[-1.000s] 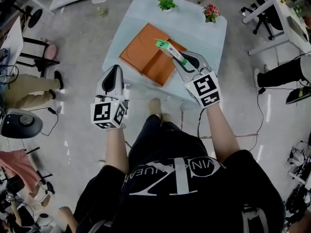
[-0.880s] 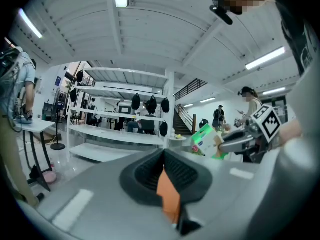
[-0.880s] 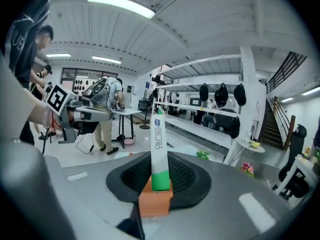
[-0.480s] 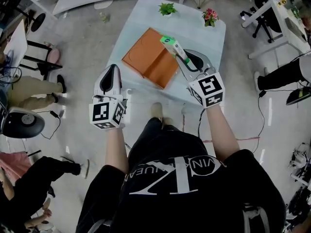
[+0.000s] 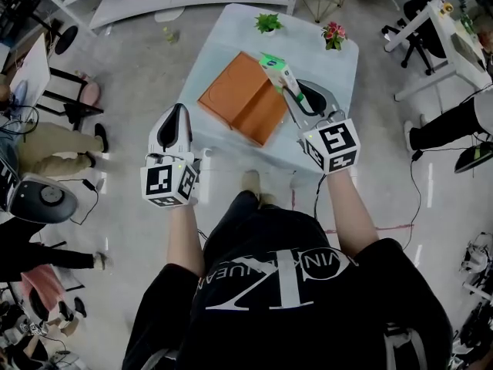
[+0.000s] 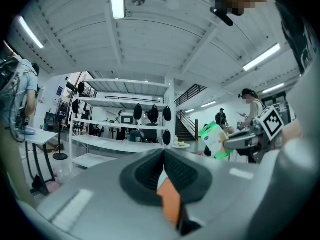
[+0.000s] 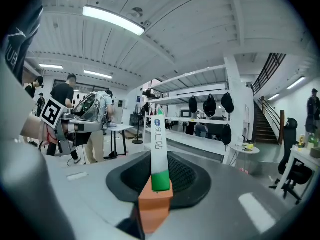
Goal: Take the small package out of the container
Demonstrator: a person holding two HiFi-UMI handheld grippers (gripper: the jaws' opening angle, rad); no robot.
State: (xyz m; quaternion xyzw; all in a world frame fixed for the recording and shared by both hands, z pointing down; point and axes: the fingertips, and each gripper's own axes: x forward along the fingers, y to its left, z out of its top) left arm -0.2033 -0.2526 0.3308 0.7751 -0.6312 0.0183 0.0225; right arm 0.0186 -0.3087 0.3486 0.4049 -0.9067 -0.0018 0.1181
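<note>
Head view: right gripper (image 5: 299, 102) clamped on small white-green package (image 5: 276, 69), held over 2 o'clock edge of flat orange cardboard container (image 5: 239, 102); package long axis runs 11 o'clock from jaws. Left gripper (image 5: 176, 126) closed, empty, farther off.

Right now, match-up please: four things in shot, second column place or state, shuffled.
Things
1. package
2. left claw
3. box
4. flowers

Place or state
A. far right corner of the table
B. shut, nothing in it
C. orange, lying flat on the table
D. gripped in the right claw

Pairs: 1-D, 2-B, 3-C, 4-A
</note>
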